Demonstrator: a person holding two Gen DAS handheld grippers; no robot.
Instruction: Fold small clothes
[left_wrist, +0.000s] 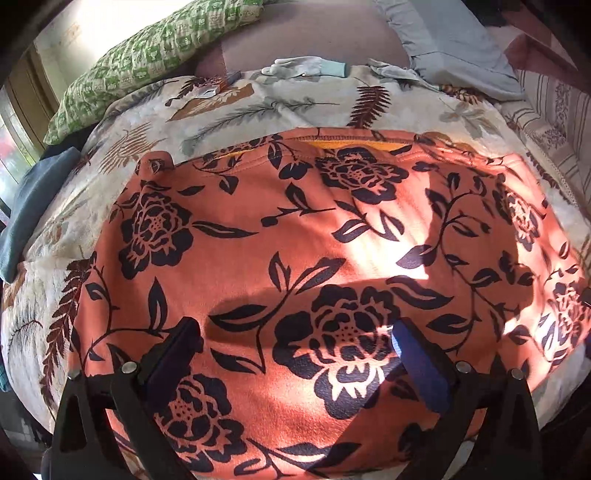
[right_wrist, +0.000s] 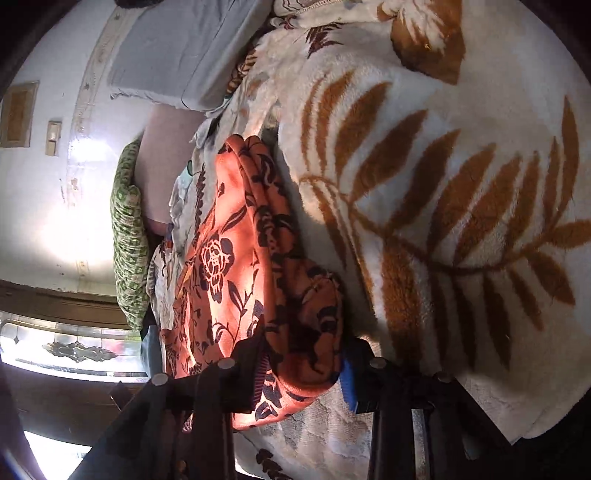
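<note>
An orange garment with black roses (left_wrist: 295, 229) lies spread flat on a cream blanket with leaf prints (left_wrist: 258, 107); a yellow lining (left_wrist: 354, 144) shows at its far hem. My left gripper (left_wrist: 295, 343) hovers over the near part of the garment. Its jaws stand wide apart with only flat cloth beneath them. In the right wrist view the garment (right_wrist: 229, 258) is seen edge-on, and a bunched fold of its side edge fills the gap of my right gripper (right_wrist: 301, 365). The pads press on that fold from both sides.
A green patterned pillow (left_wrist: 147, 55) and a grey-blue pillow (left_wrist: 454, 40) lie at the head of the bed. White gloves (left_wrist: 299, 66) rest on the blanket's far edge. A dark blue cloth (left_wrist: 33, 206) lies at the left. The blanket (right_wrist: 461, 184) stretches right of the garment.
</note>
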